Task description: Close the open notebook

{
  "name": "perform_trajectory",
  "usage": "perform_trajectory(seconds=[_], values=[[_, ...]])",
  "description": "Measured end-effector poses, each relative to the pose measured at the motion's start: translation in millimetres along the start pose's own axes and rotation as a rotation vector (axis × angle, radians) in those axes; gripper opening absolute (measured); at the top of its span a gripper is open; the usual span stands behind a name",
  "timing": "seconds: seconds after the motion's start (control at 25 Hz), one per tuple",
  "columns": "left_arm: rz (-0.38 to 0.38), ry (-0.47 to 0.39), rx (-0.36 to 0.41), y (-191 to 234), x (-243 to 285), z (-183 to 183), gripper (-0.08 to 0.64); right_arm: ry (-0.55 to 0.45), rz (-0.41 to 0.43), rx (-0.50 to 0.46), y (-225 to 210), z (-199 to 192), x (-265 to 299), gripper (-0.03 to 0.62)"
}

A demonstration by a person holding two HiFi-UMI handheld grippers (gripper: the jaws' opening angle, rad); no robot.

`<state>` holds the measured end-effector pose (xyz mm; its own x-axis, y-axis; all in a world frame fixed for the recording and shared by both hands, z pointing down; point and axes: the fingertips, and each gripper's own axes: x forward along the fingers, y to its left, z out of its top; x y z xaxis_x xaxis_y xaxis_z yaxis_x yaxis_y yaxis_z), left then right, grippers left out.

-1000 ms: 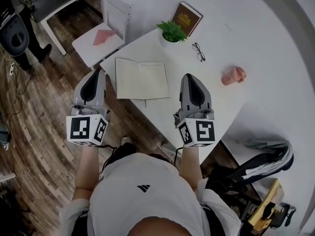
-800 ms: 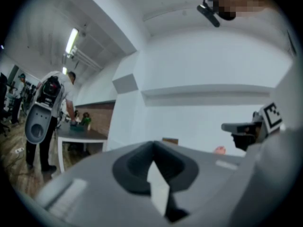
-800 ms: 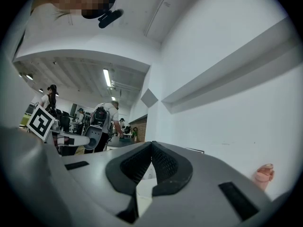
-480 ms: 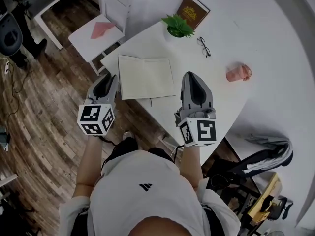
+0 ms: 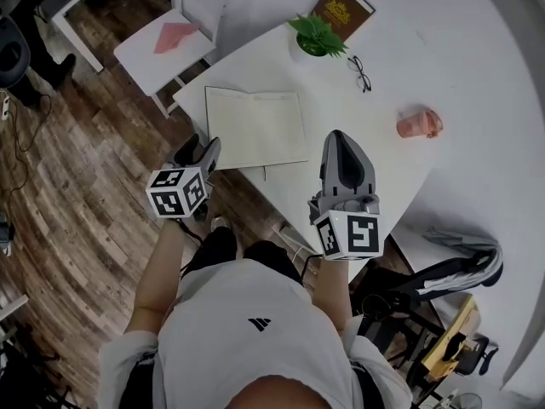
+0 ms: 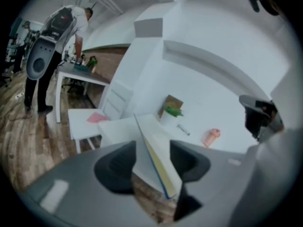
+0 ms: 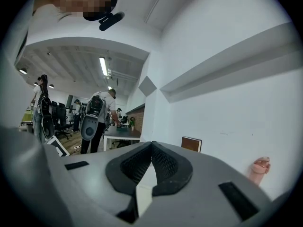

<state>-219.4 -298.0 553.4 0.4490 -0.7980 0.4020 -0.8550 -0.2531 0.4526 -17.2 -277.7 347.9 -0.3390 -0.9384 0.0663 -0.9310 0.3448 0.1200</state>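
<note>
Cream-paged open notebook lies flat near the left corner of the white table. Left gripper: jaws have just been opening, now wide, notebook corner lined up between them, pads not pressing. Right gripper: jaws together, empty, beside the notebook.

The notebook has cream pages and a blue cover edge; the desk is white. The plant is green, the book brown with gold print, the cup pink, the glasses dark-framed, and the floor brown with a wood-grain plank pattern.
</note>
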Motion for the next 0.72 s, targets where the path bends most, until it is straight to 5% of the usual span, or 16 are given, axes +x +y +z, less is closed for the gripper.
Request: perform_trajectory(seconds=[0.4, 0.56, 0.72], values=[[-0.025, 0.073, -0.151, 11, 19, -36, 0.236, 0.038, -0.029, -0.014, -14, -9, -8, -0.002], [-0.038, 0.079, -0.139, 2, 19, -38, 0.098, 0.04, -0.009, -0.03, -15, -6, -7, -0.002], [-0.051, 0.039, -0.142, -8, 18, -27, 0.059, 0.036, 0.009, -0.035, -20, -4, -7, -0.002]])
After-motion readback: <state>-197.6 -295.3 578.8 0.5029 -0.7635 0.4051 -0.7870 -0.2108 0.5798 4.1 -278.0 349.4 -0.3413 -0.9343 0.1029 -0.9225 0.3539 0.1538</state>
